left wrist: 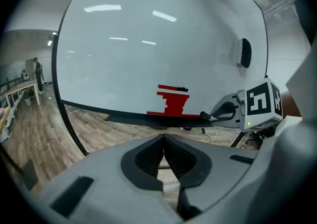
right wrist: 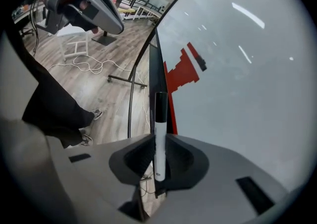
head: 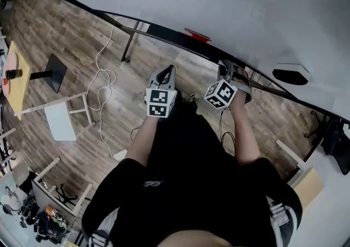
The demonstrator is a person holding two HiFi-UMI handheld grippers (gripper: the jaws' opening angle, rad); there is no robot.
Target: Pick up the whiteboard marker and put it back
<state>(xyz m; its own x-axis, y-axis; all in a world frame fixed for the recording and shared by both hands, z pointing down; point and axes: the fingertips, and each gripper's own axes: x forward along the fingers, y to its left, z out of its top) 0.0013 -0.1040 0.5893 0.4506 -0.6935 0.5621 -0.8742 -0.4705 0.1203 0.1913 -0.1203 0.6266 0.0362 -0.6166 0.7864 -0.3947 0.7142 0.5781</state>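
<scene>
The whiteboard marker, white with a black cap, stands upright between the pads of my right gripper, which is shut on it. Its cap points along the black tray at the foot of the whiteboard, beside a red stepped drawing. In the left gripper view the right gripper reaches toward that tray with the marker's dark tip just over it. My left gripper is shut and holds nothing. In the head view both grippers, left and right, hang before the board's lower edge.
A black eraser sticks to the whiteboard at the right. The board's stand leg and a white cable lie on the wooden floor. A white stool and a yellow table stand at the left.
</scene>
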